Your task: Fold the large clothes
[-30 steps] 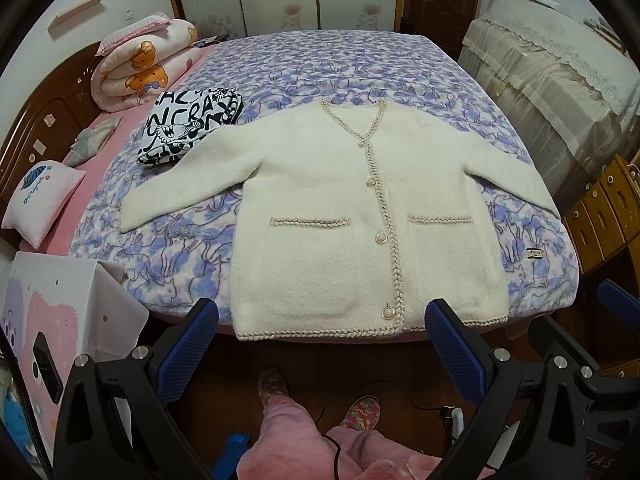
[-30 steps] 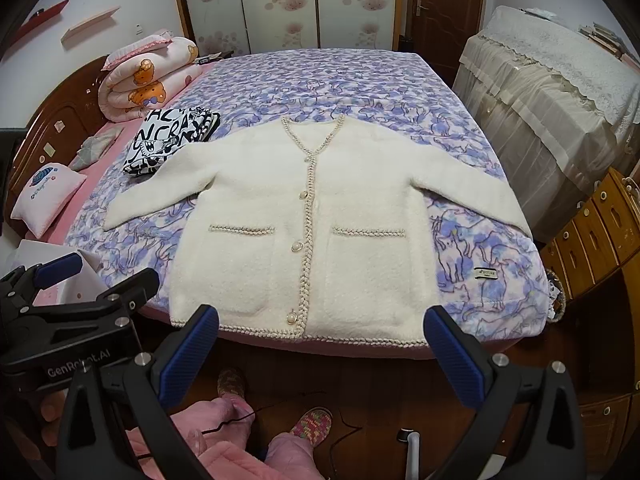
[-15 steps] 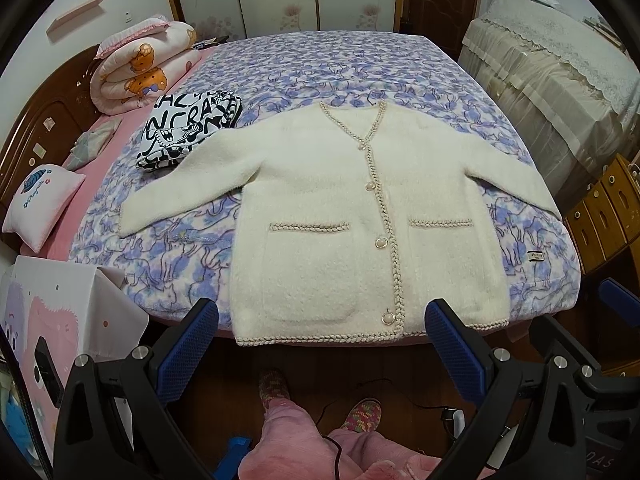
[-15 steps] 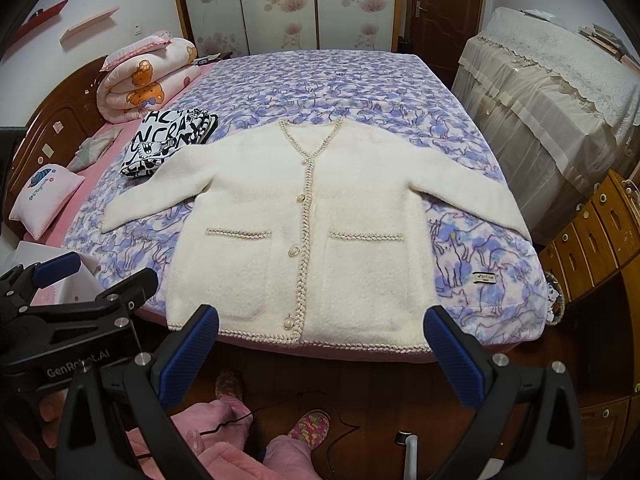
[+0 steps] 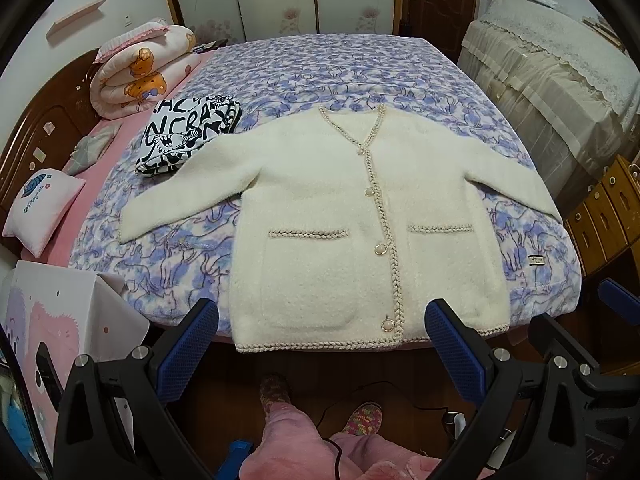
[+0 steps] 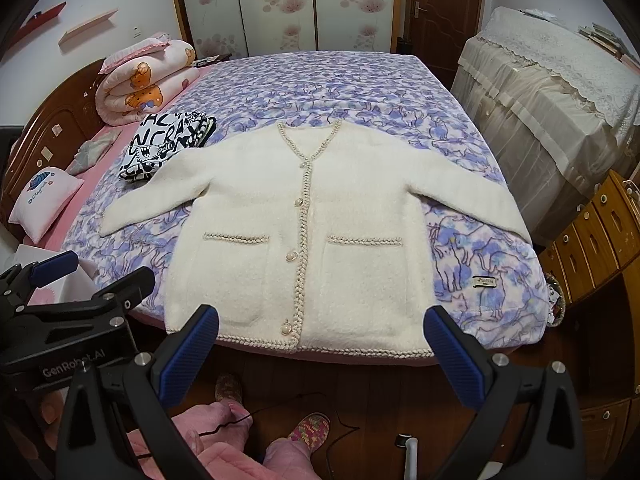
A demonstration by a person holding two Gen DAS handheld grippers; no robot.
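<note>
Left wrist view: left gripper [image 5: 322,338] has its fingers spread wide, nothing between them, held off the foot edge of the bed [image 5: 344,68]. Cream cardigan [image 5: 360,220] lies flat and face up on the purple patterned blanket, buttoned, both sleeves out to the sides, hem right at the near bed edge. Left sleeve end sits just beside a folded black-and-white printed garment [image 5: 188,136]; whether they touch is hard to tell from here. Rolled pink quilt [image 5: 140,74] at the headboard, small pink pillow [image 5: 38,208] on the far left.

Right wrist view: right gripper [image 6: 320,340] also wide apart and empty, in front of the cardigan [image 6: 304,240] hem, not touching it. Left gripper [image 6: 72,304] body shows at lower left, clear of the fabric. Person's pink trouser legs and patterned slippers [image 6: 308,426] on the wooden floor below. Wooden drawers [image 6: 592,232] on the right.
</note>
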